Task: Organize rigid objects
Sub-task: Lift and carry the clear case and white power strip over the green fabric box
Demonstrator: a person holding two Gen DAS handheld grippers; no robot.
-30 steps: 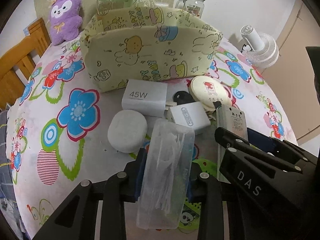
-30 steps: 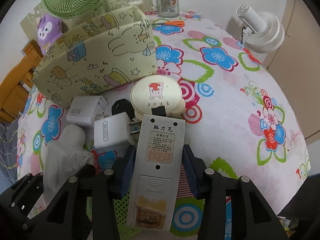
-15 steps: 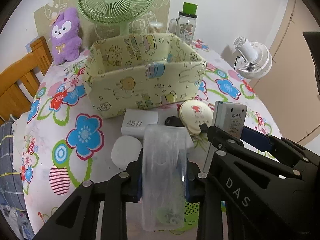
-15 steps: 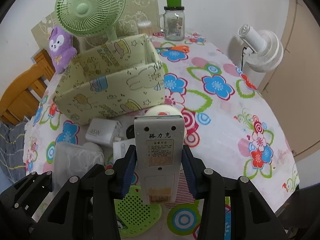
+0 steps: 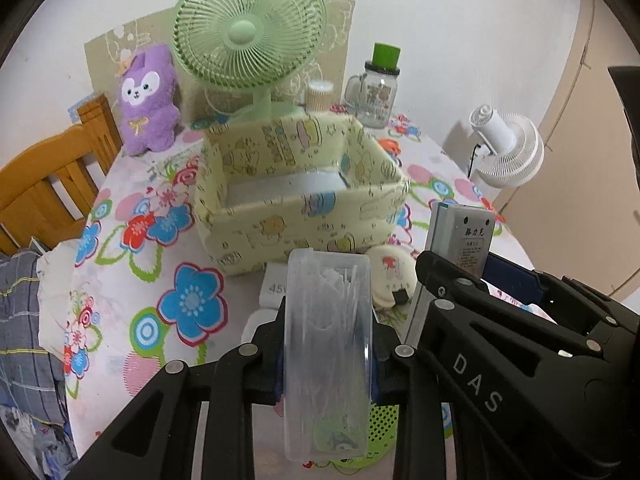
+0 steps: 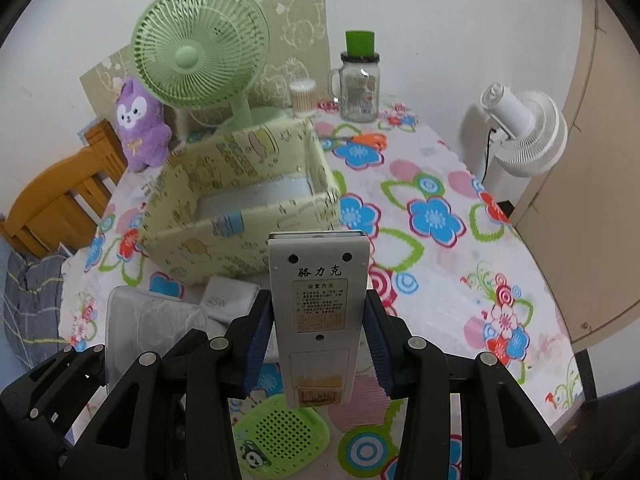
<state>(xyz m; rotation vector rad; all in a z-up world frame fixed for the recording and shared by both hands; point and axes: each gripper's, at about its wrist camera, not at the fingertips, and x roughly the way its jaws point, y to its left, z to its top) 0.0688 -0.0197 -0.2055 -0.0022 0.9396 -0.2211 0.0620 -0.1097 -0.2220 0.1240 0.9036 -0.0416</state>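
My left gripper [image 5: 326,354] is shut on a clear plastic box [image 5: 328,344] of thin white sticks, held above the table. My right gripper [image 6: 318,344] is shut on a grey remote control [image 6: 318,308], back side up, also lifted; from the left wrist view the remote [image 5: 460,240] stands at the right. A pale yellow cartoon-print storage box [image 5: 300,188] sits open just beyond both, and its interior looks bare. Below lie a white 45W charger [image 5: 274,286], a round cream case [image 5: 390,276] and a white pad [image 6: 230,298].
A green table fan [image 5: 248,36], a purple plush toy [image 5: 148,100], a glass mug with green lid [image 5: 378,88] and a toothpick jar [image 5: 319,94] stand behind the box. A white fan [image 6: 524,128] and a wooden chair [image 5: 44,184] flank the table. A green perforated disc [image 6: 280,436] lies near.
Both grippers have risen with the clear box and the remote, lifting them off the floral cloth. The views now look down into the open storage box.
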